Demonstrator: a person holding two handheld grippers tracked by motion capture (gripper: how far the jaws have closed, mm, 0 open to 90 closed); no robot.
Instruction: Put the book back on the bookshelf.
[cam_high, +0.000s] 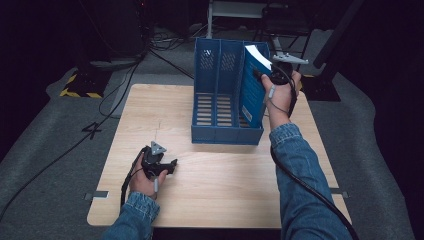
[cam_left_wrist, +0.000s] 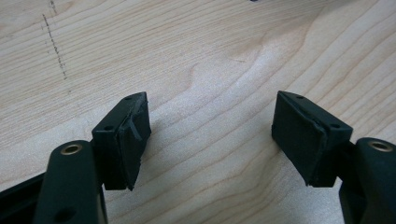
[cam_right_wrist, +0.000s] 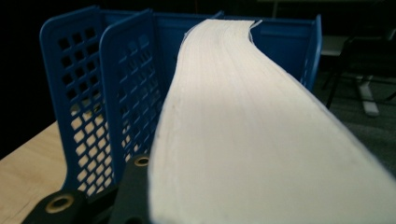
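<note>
Jaws: our right gripper (cam_high: 268, 75) clamps the book (cam_high: 251, 90) in the file rack's (cam_high: 225, 134) right slot, seemingly mid-insertion, lowering next; left gripper (cam_high: 170, 164) wide apart, empty, before the rack.

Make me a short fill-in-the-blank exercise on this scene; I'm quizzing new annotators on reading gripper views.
1. The right gripper is shut on a ____ with white pages.
2. The file rack on the wooden table is coloured ____.
3. The left gripper hovers over bare wood with its fingers ____.

Missing words: book; blue; open
</note>
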